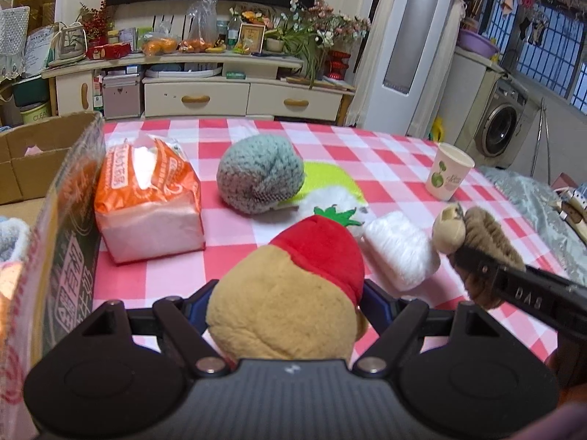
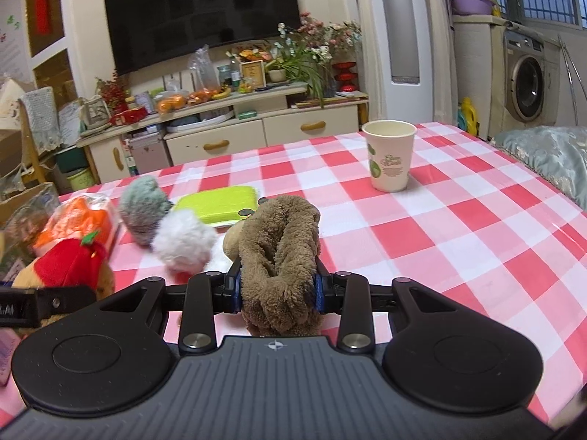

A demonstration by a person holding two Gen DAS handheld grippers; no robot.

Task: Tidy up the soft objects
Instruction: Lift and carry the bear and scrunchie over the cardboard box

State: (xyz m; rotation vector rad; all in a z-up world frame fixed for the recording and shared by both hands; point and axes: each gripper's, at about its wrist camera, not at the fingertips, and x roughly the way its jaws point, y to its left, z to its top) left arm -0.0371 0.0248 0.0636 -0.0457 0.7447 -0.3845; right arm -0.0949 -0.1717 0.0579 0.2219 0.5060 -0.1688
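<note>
Plush toys (image 1: 293, 293) lie on a red-checked tablecloth (image 2: 440, 238) facing a television (image 2: 201, 11).

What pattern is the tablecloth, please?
The tablecloth is a red, pink and white check, clearest in the right wrist view.

A paper cup (image 2: 389, 155) with a green print stands upright on the red-and-white checked tablecloth (image 2: 458, 227). Behind the table, a cream TV cabinet (image 2: 256, 124) carries oranges (image 2: 172, 102), a framed card (image 2: 252, 72) and potted flowers (image 2: 312, 51) beneath a dark television (image 2: 201, 11). A washing machine (image 2: 526, 82) sits at the right (door closed).
</note>
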